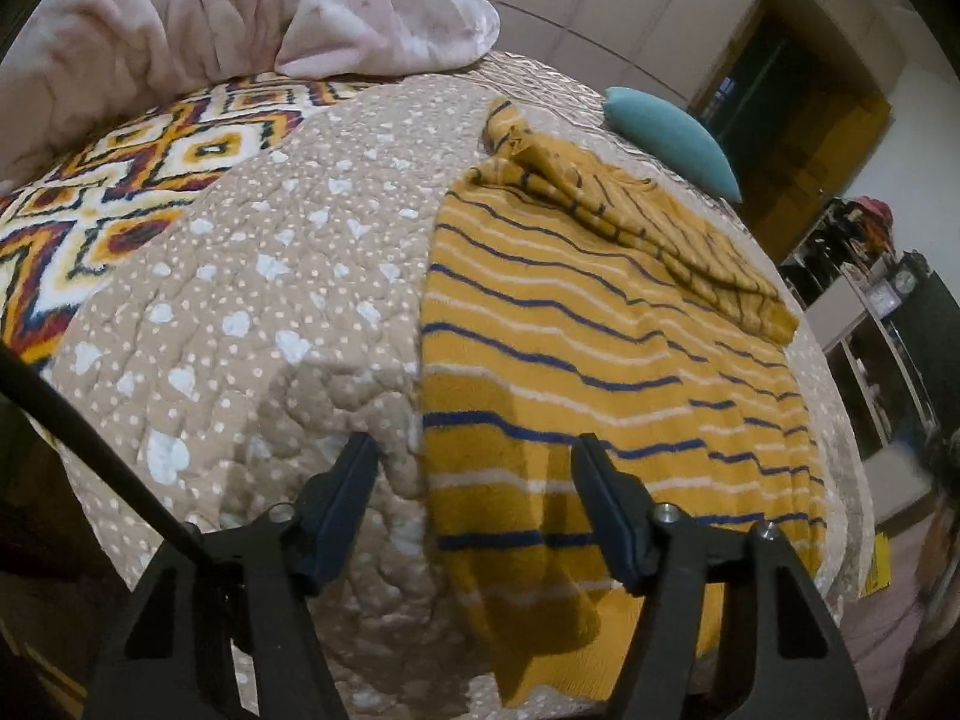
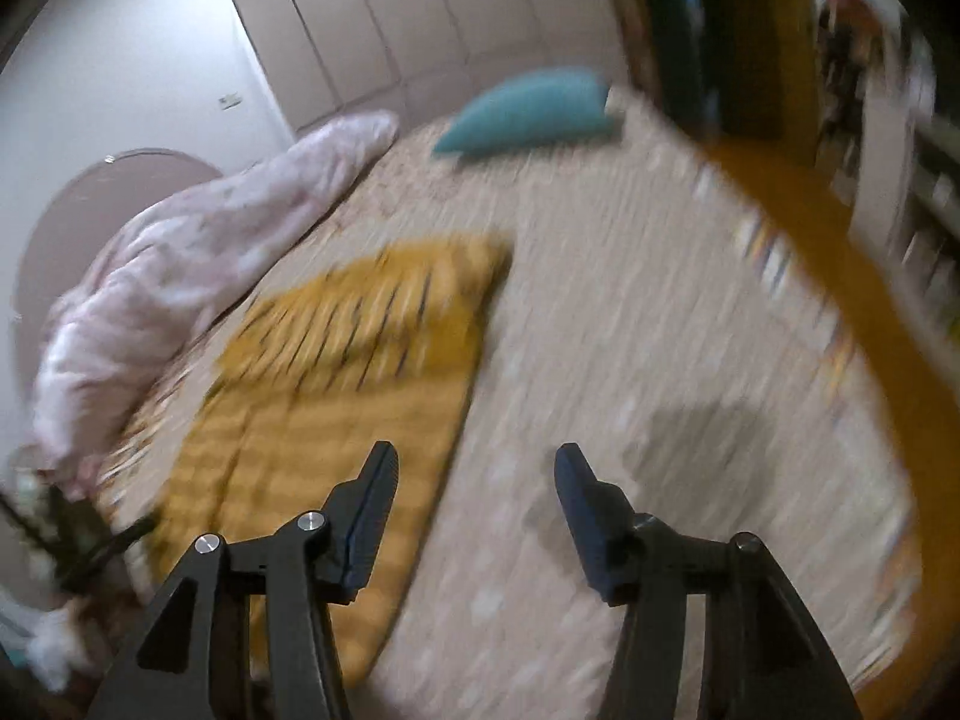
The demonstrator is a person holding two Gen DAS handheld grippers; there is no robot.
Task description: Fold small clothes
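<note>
Left gripper (image 1: 474,450) and right gripper (image 2: 474,462) spread apart, empty; fuzzy mustard striped garment (image 1: 576,360) flat ahead on quilted bedspread (image 1: 270,300).

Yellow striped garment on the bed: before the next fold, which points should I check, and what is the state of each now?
1. Left gripper open: ok.
2. Right gripper open: ok.
3. Yellow knitted garment with blue and white stripes lies flat on the beige quilted bedspread: ok.
4. One part already folded over the garment's far end: ok.
5. Left gripper straddles the garment's near side edge: ok.
6. Right gripper over the garment's other edge: cannot tell, that view is blurred.
</note>
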